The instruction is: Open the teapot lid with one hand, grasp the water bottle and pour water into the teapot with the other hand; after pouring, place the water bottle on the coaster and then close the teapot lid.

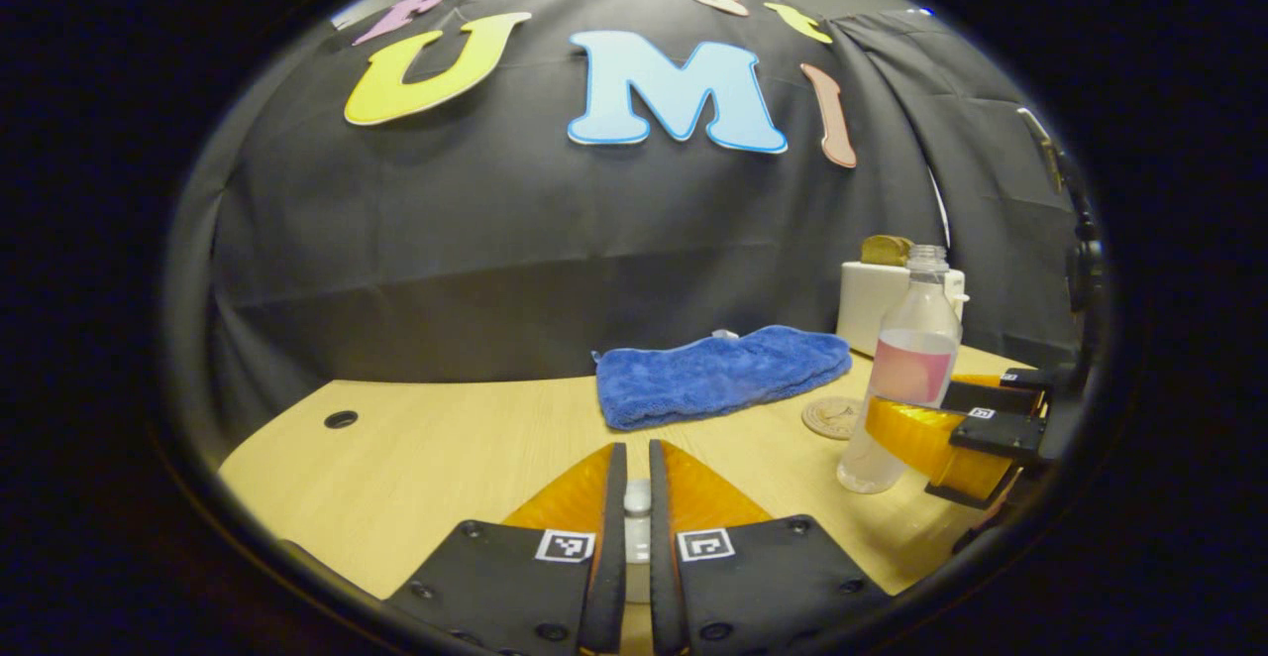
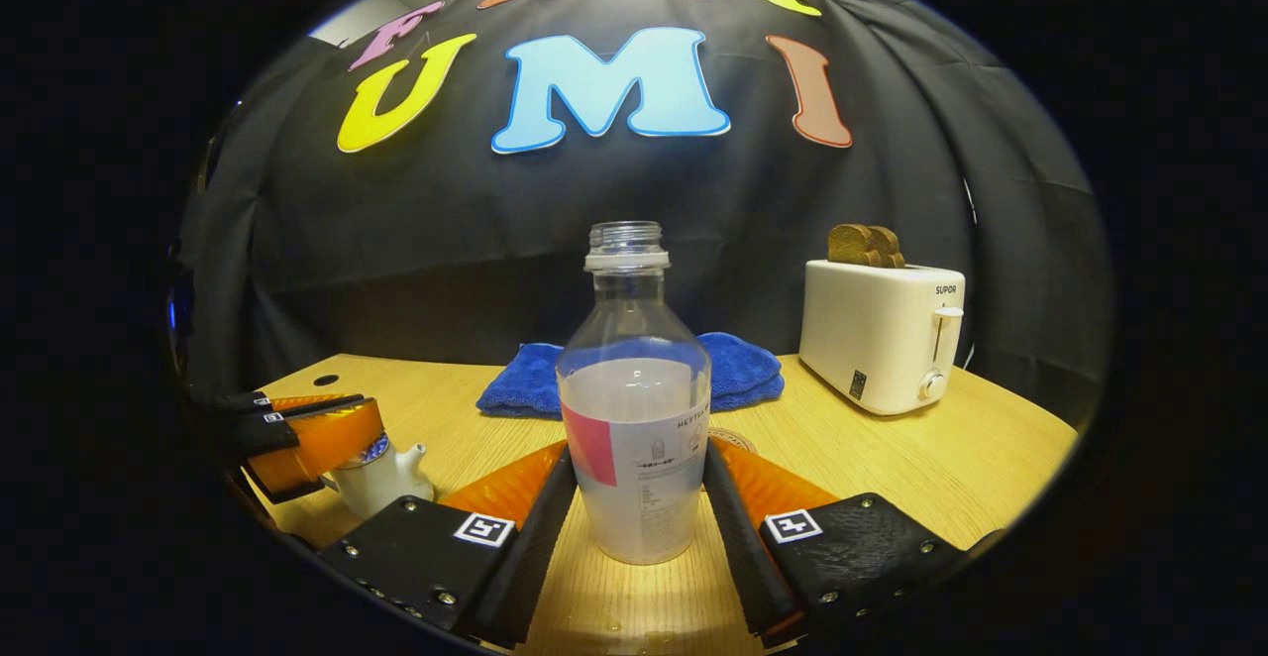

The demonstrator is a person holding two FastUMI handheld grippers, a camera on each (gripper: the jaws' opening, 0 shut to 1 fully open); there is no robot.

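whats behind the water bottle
Behind the water bottle lies a blue towel, its middle hidden by the bottle. A round coaster sits between them, mostly covered in the right gripper view.

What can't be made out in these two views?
- Teapot, right gripper view: lid and top hidden by the left claw.
- Object between the left claw fingers, left gripper view: too small to identify.
- Coaster, left gripper view: partly behind the water bottle.
- Right claw contact with the bottle: unclear, pads flank it.
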